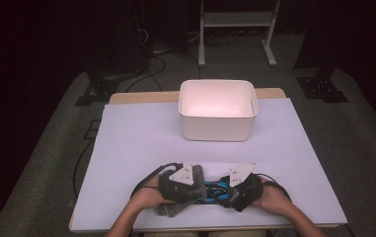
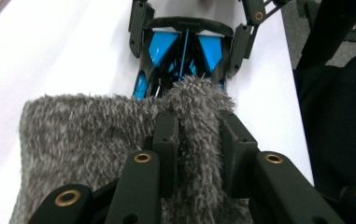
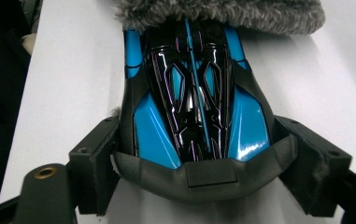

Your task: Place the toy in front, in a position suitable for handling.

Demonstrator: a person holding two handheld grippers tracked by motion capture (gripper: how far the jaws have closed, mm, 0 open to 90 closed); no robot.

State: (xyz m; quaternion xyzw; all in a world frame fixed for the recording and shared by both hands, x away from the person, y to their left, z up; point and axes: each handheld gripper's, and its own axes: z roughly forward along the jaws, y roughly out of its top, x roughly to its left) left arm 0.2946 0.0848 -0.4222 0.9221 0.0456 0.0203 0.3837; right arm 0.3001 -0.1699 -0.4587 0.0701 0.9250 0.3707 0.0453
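Hidden: the car's (image 3: 194, 98) nose goes under the cloth (image 2: 96, 140) in the right gripper view; in the high view hands and grey plates cover much of both.
Cut off: the cloth runs off the bottom of the left gripper view; how far it reaches there cannot be told.
Left claw (image 2: 199, 140): jaws drawn close, pinching a raised fold of the cloth between them.
Right claw (image 3: 199, 154): jaws wide, one against each flank of the car's rear, gripping it.
Car: glossy blue and black toy, with a dark spoiler at the rear, lying on the white sheet (image 1: 126, 148) straight ahead of the right claw, between the two claws.
Cloth: grey, shaggy, bunched; it lies under and ahead of the left claw and touches the car's front.
Edges: both claws sit near the sheet's near edge.
Open room: bare sheet beyond the claws up to the white bin (image 1: 218, 129), which stands well apart.
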